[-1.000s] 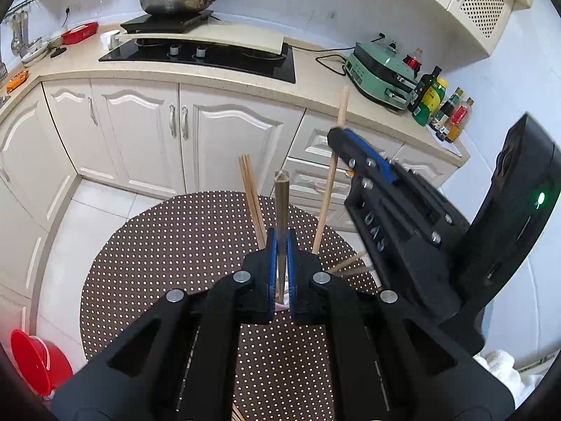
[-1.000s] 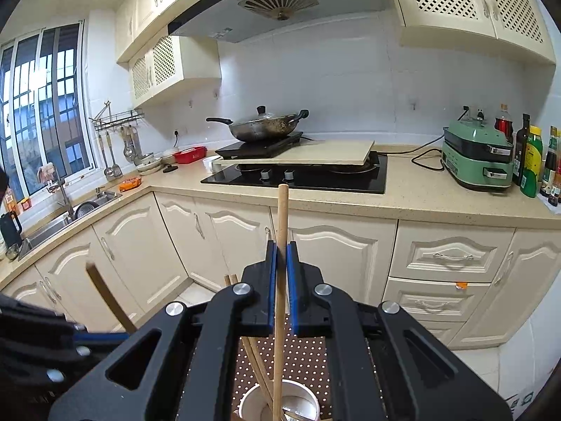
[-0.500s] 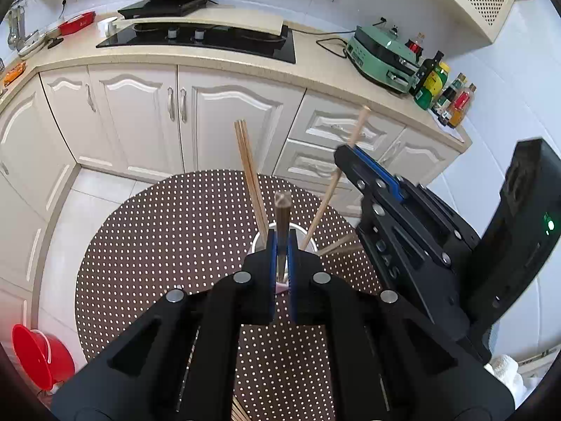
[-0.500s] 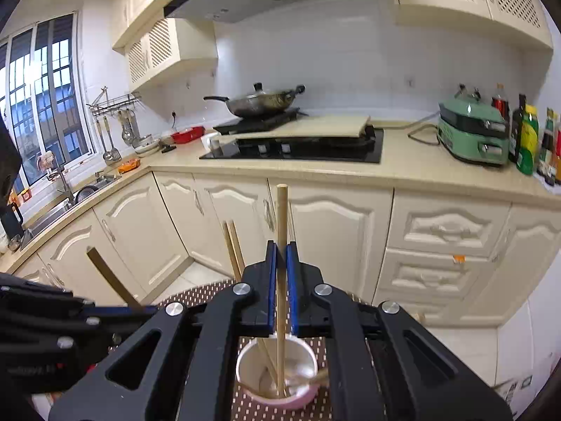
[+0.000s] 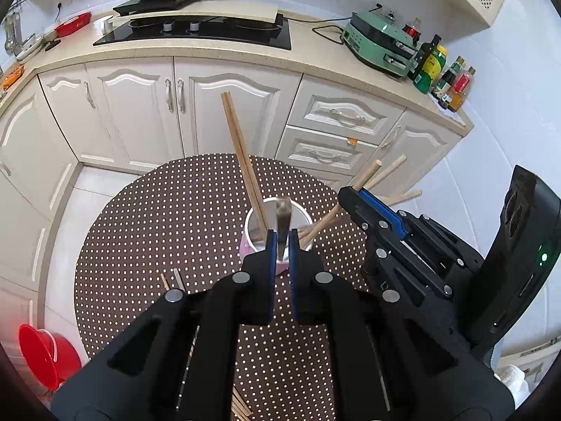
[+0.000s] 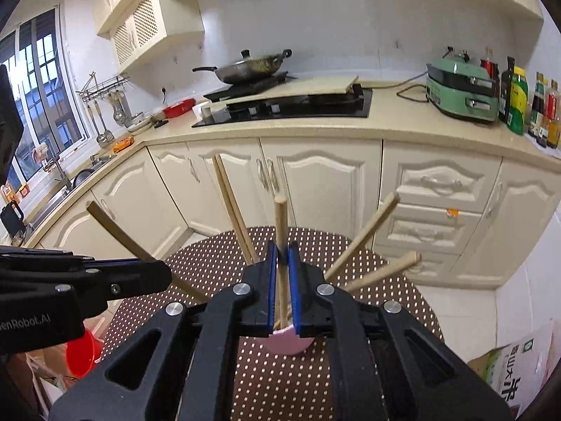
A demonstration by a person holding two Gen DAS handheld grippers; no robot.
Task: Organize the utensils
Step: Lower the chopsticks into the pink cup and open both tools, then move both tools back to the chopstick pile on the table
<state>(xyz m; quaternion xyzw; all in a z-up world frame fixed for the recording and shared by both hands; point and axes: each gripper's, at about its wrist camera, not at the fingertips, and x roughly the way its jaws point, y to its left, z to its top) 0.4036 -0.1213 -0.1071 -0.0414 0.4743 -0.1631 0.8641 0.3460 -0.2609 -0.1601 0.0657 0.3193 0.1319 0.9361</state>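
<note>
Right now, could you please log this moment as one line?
left gripper: shut on chopstick | right gripper: shut on chopstick | both over cup

Home kitchen: cream cabinets (image 6: 315, 182), black hob (image 6: 298, 105) with wok (image 6: 245, 68), sink (image 6: 52, 196), oil bottles (image 6: 519, 101).

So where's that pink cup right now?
The pink cup stands on the dotted round table, just beyond the left gripper, with chopsticks leaning in it.

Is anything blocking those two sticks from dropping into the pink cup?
Nothing solid covers the cup. Chopsticks already inside lean across its mouth, crowding it. The left gripper and right gripper each clamp one stick right above the opening.
</note>
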